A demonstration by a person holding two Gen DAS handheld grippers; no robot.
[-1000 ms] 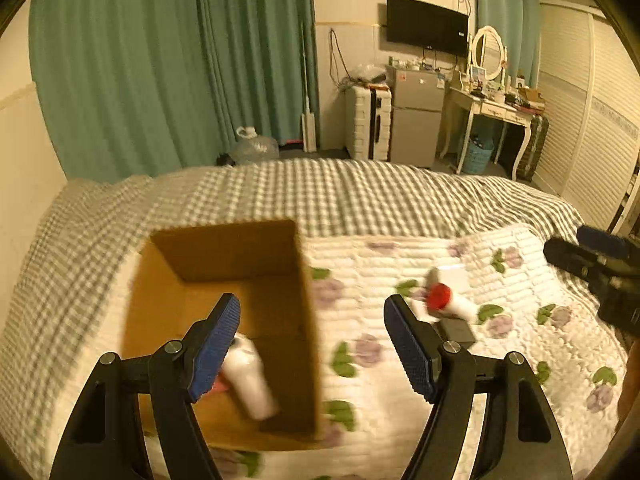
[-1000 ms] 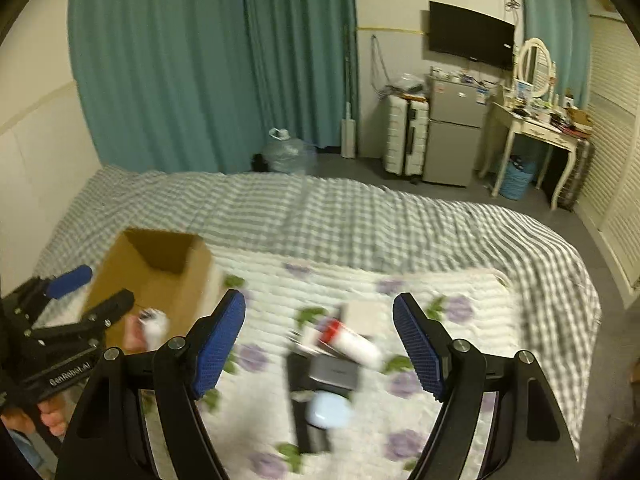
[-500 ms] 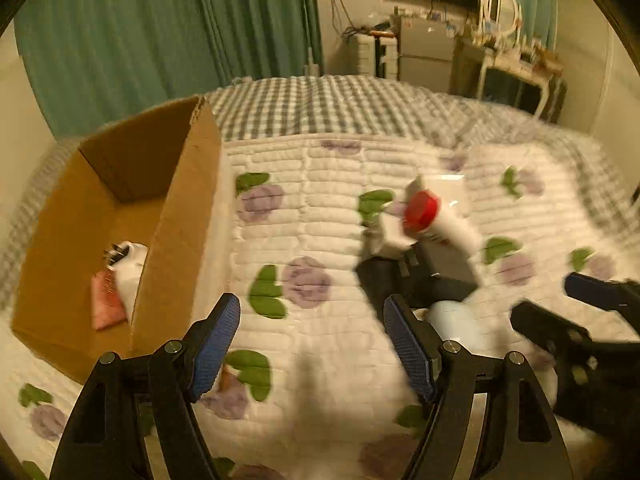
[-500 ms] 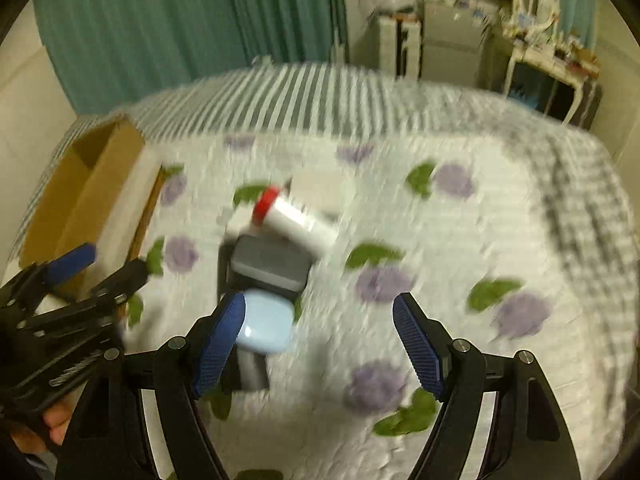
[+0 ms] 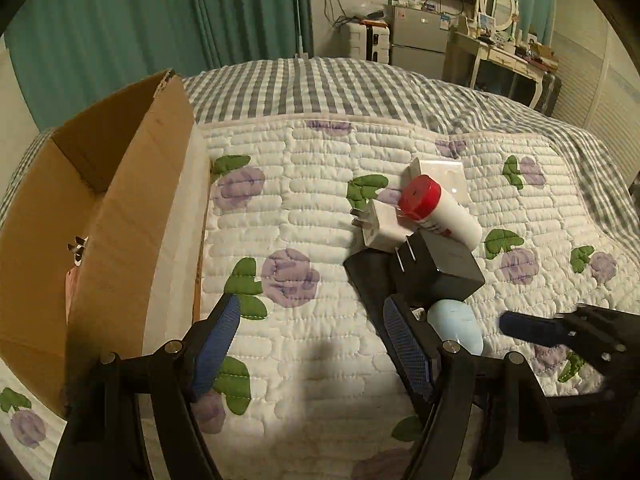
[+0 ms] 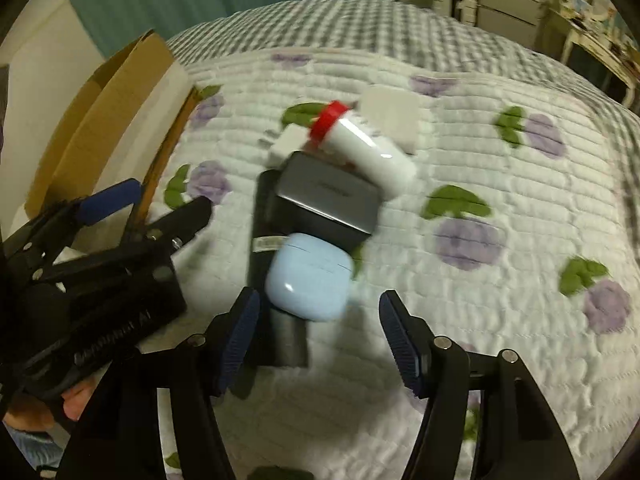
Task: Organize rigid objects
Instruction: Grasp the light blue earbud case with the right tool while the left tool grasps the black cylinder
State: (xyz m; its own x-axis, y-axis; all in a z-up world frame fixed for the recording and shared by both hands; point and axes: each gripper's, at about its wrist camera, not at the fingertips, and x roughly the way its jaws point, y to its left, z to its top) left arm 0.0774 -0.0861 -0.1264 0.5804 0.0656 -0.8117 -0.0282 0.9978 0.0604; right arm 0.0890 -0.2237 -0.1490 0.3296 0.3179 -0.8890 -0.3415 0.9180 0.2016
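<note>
A pile of small objects lies on the floral quilt [image 5: 320, 216]: a white bottle with a red cap [image 5: 436, 210] [image 6: 360, 142], a white plug adapter [image 5: 380, 226], a dark grey charger block [image 5: 440, 268] [image 6: 328, 196], a light blue earbud case [image 5: 456, 326] [image 6: 310, 280], a flat black item [image 6: 266, 216] and a white box [image 5: 438, 172] [image 6: 390, 118]. My left gripper [image 5: 310, 342] is open and empty, left of the pile. My right gripper [image 6: 320, 334] is open and empty, just in front of the blue case.
An open cardboard box [image 5: 132, 204] [image 6: 104, 120] stands at the left on the bed, with small items inside. The bed's checked cover [image 5: 320, 88] runs behind. A fridge, dressing table and curtains stand beyond the bed.
Both grippers have dropped and moved in toward the pile. The left gripper swung right, away from the box. The blue case now sits close before the right gripper.
</note>
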